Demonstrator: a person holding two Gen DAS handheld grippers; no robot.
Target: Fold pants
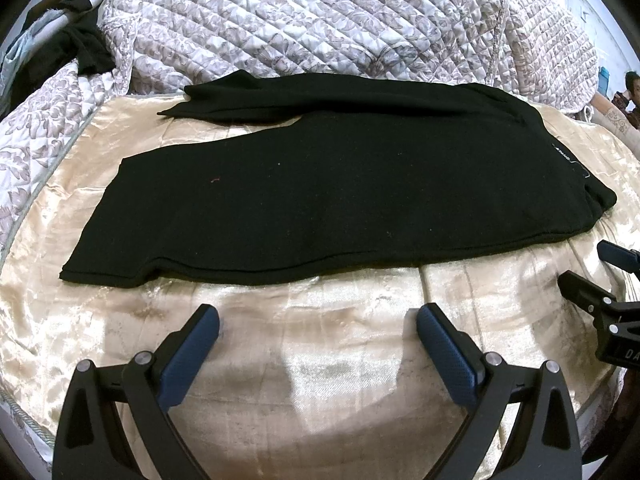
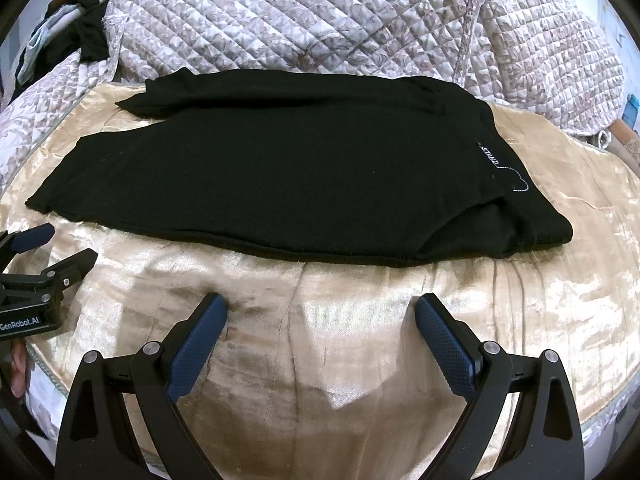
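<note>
Black pants [image 1: 328, 192] lie flat on a shiny beige sheet [image 1: 320, 360], legs to the left, waistband with a small white label [image 1: 562, 156] to the right. They also show in the right wrist view [image 2: 280, 184], label [image 2: 490, 156] at right. My left gripper [image 1: 318, 320] is open and empty, hovering over the sheet just short of the pants' near edge. My right gripper [image 2: 320, 312] is open and empty, likewise short of the near edge. Each gripper appears at the other view's side: the right gripper [image 1: 600, 276], the left gripper [image 2: 52, 248].
A quilted floral bedspread [image 1: 320, 20] is heaped behind the pants. Dark clothing [image 1: 84, 44] lies at the far left. A person [image 1: 630, 92] sits at the far right edge. The beige sheet's edge [image 2: 580, 420] falls off near the front right.
</note>
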